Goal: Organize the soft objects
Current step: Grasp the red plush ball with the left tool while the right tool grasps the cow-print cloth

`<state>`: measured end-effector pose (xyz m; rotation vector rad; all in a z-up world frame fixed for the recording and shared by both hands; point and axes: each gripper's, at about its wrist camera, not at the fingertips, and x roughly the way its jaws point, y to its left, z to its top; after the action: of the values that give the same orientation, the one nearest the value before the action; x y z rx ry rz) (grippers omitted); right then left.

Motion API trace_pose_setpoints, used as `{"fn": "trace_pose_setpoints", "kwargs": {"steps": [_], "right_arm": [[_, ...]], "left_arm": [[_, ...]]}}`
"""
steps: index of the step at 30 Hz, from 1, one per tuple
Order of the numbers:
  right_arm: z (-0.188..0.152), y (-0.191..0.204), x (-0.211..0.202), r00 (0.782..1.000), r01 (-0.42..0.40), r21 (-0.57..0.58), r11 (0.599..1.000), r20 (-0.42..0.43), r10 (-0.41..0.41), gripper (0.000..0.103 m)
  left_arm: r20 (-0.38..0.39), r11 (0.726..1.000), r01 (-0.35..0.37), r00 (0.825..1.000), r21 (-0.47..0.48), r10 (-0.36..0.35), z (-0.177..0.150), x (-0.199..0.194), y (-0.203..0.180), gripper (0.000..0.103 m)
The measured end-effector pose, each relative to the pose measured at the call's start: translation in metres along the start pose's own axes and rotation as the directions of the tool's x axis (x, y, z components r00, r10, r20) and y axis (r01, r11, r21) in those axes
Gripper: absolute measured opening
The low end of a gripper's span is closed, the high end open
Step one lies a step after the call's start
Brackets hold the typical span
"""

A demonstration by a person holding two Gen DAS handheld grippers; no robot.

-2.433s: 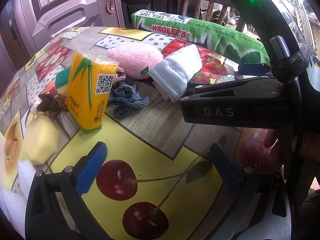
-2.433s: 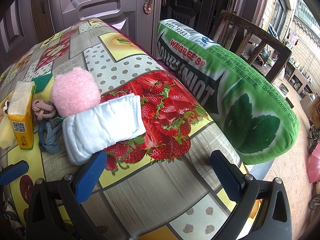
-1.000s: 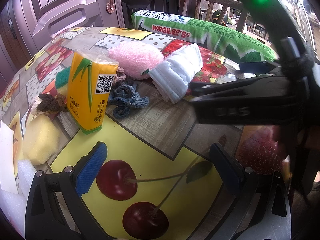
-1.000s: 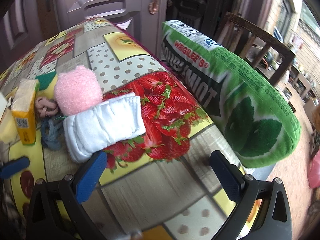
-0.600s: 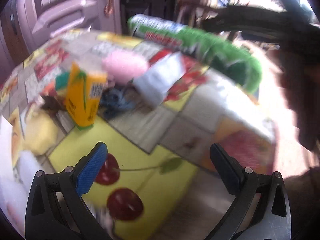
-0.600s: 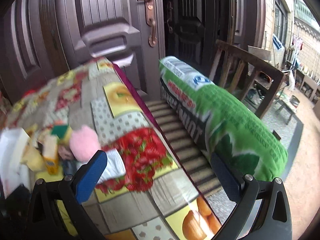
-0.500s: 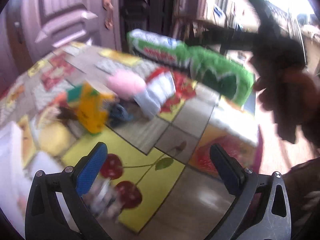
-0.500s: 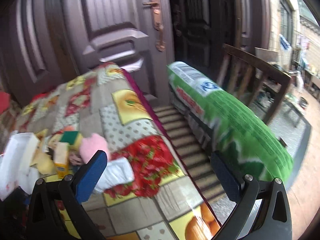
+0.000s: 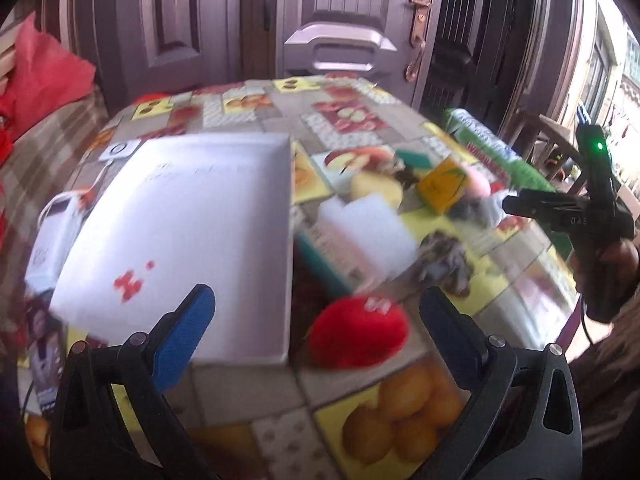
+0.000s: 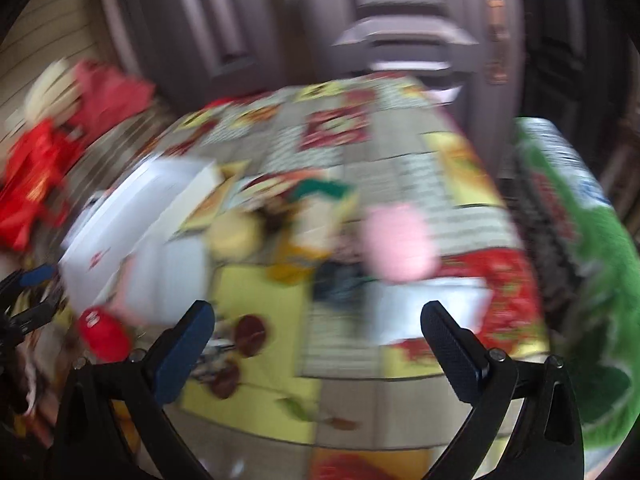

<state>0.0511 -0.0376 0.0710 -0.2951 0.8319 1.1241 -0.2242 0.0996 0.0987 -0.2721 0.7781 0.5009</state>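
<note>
My left gripper (image 9: 316, 314) is spread wide with nothing between its blue pads (image 9: 182, 330), held above the near edge of the table (image 9: 280, 432) with the fruit-print cloth. Straight ahead of its left finger sits a big white box (image 9: 192, 224), lid side facing me, with small red marks near its close corner. Just ahead between the fingers, closer to the right one, lies a red plush ball (image 9: 360, 332), blurred, touching or just beside the box's near right corner, can't tell which. Further ahead and right: a white foam block (image 9: 366, 230), then a yellow sponge (image 9: 376, 188), an orange-yellow tissue pack (image 9: 444, 186), a pink fluffy puff (image 9: 478, 184) behind it, and a dark tangle of hair ties (image 9: 446, 256) to the right of the foam. All smeared by motion.

My right gripper (image 10: 318, 334) is also wide open and empty, hovering over the near table edge. Its view is heavily blurred. Ahead between its fingers I see the tissue pack (image 10: 308, 248) and the pink puff (image 10: 396, 244), with a white folded cloth (image 10: 424, 308) just in front of the right finger. A long green pillow (image 10: 580, 272) runs along the far right, off the table edge. The white box (image 10: 140, 216) and red ball (image 10: 102, 332) are off to the left, beyond the left finger

In the left view, a hand (image 9: 608, 266) holds the right gripper's handle at far right
</note>
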Motion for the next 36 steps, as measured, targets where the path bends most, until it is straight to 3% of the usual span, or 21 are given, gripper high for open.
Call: {"fn": "trace_pose_setpoints", "kwargs": {"steps": [3, 6, 8, 12, 17, 20, 23, 25, 26, 27, 31, 36], "right_arm": [[-0.002, 0.031, 0.019, 0.997, -0.075, -0.103, 0.992, -0.044, 0.071, 0.100], [-0.005, 0.057, 0.039, 0.987, -0.135, -0.189, 0.973, -0.116, 0.115, 0.085], [-0.009, 0.069, 0.059, 0.977, -0.158, -0.217, 0.963, -0.177, 0.120, 0.072], [-0.018, 0.074, 0.075, 0.956, -0.204, -0.199, 0.959, -0.253, 0.150, 0.033], [-0.021, 0.060, 0.061, 0.958, -0.197, -0.181, 0.964, -0.244, 0.150, 0.030], [-0.017, 0.045, 0.051, 0.967, -0.171, -0.131, 0.977, -0.213, 0.141, 0.030], [-0.013, 0.036, 0.036, 0.973, -0.161, -0.100, 0.982, -0.180, 0.141, 0.030], [-0.010, 0.029, 0.027, 0.975, -0.175, -0.078, 0.981, -0.152, 0.162, 0.030], [-0.009, 0.028, 0.024, 0.976, -0.177, -0.070, 0.982, -0.144, 0.166, 0.030], [-0.007, 0.026, 0.021, 0.977, -0.176, -0.062, 0.982, -0.133, 0.167, 0.030], [0.003, 0.022, 0.009, 0.981, -0.176, -0.038, 0.984, -0.083, 0.173, 0.030], [0.026, 0.020, -0.016, 0.984, -0.176, -0.015, 0.984, 0.027, 0.177, 0.030]], "left_arm": [[-0.035, 1.000, 0.008, 0.999, -0.003, -0.008, -0.009, 0.001, 0.002, 0.103], [-0.072, 0.999, 0.045, 0.996, -0.011, -0.046, -0.011, 0.011, 0.002, 0.103], [-0.082, 0.998, 0.069, 0.994, 0.010, -0.068, -0.009, 0.018, -0.006, 0.103], [-0.074, 0.994, 0.082, 0.994, 0.078, -0.076, -0.002, 0.034, -0.022, 0.103], [-0.113, 0.984, 0.047, 0.993, 0.173, -0.027, 0.006, 0.058, -0.044, 0.102], [-0.160, 0.978, 0.063, 0.987, 0.201, -0.030, 0.001, 0.069, -0.051, 0.101], [-0.198, 0.973, 0.079, 0.979, 0.217, -0.036, -0.007, 0.073, -0.057, 0.090], [-0.188, 0.969, 0.063, 0.982, 0.238, -0.017, -0.011, 0.071, -0.059, 0.072], [-0.179, 0.970, 0.052, 0.984, 0.236, -0.009, -0.010, 0.070, -0.058, 0.057], [-0.176, 0.974, 0.047, 0.984, 0.220, -0.008, -0.008, 0.069, -0.054, 0.055], [-0.165, 0.991, 0.086, 0.984, 0.104, -0.068, 0.002, 0.062, -0.035, 0.052], [-0.058, 0.995, 0.085, 0.995, 0.055, -0.081, 0.024, 0.031, -0.028, 0.052]]}}
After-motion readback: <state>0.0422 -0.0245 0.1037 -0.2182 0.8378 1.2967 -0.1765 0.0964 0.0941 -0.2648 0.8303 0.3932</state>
